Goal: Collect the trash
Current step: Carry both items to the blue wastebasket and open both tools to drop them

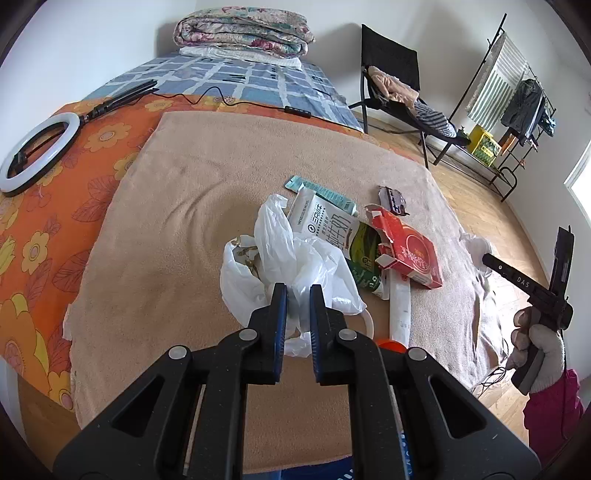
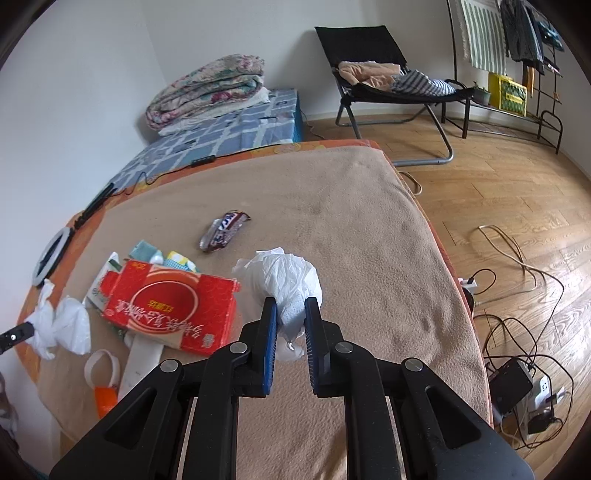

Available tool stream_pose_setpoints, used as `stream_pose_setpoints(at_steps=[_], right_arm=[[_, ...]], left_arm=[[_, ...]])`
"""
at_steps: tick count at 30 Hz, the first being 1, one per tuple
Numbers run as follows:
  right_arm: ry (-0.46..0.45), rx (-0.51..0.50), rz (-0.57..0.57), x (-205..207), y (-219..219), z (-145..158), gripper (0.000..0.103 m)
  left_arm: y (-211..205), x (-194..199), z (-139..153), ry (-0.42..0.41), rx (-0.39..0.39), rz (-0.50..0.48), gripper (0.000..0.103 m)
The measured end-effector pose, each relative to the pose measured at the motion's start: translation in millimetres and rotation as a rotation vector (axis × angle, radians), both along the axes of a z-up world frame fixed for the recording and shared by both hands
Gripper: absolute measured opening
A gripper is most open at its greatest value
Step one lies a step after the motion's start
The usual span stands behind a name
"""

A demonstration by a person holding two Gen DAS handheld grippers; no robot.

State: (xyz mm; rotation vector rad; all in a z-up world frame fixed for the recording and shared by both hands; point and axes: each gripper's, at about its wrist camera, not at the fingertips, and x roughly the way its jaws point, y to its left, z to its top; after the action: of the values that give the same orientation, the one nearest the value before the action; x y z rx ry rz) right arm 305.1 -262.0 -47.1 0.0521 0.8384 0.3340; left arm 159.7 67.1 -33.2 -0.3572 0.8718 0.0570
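Note:
On the tan blanket (image 1: 184,206) lies a heap of trash. My left gripper (image 1: 298,290) is shut on a white plastic bag (image 1: 291,254), pinching a fold of it. Behind the bag lie a milk carton (image 1: 328,221), a torn red box (image 1: 410,251), a teal packet (image 1: 325,194) and a dark candy wrapper (image 1: 393,199). My right gripper (image 2: 291,304) is shut on a crumpled white tissue (image 2: 288,277), right of the red box (image 2: 173,310). The candy wrapper (image 2: 225,229) lies beyond it. A gloved hand (image 1: 539,343) holds the right tool at the blanket's right edge.
A white tube (image 2: 142,360) and an orange-capped item (image 2: 105,397) lie at the near edge. A ring light (image 1: 37,151) rests on the orange sheet. A folded quilt (image 1: 243,31), black chair (image 2: 388,74) and clothes rack (image 1: 513,110) stand beyond. Cables and a power strip (image 2: 535,395) lie on the wood floor.

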Motion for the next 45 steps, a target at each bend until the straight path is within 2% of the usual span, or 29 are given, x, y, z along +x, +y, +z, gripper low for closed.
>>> stream_pose_setpoints(at_steps=[8,15,20,27,35,44,45], right_arm=[[-0.053,0.035,0.114,-59,17,31,0.012],[-0.03,0.053,0.2,-119,29,31,0.013],[-0.011,0.041,0.252,-161,40,23,0.013],[0.021,0.004,0.293,-206,52,2,0.013],[0.107,-0.007,0.293,-231,55,-33,0.013],[0.15,-0.035,0.301,-245,57,-53,0.014],[0.158,-0.039,0.303,-245,57,-54,0.015]], left_arm=[[-5,-44,24,-0.05,-0.037,-0.047,0.01],[-23,-92,28,-0.051,-0.056,-0.129,0.01],[-43,-128,13,-0.021,-0.05,-0.18,0.01],[-69,-158,-23,0.081,-0.097,-0.251,0.01],[-95,-164,-54,0.171,-0.084,-0.316,0.01],[-103,-155,-66,0.23,-0.09,-0.344,0.01],[-103,-155,-67,0.233,-0.088,-0.341,0.016]])
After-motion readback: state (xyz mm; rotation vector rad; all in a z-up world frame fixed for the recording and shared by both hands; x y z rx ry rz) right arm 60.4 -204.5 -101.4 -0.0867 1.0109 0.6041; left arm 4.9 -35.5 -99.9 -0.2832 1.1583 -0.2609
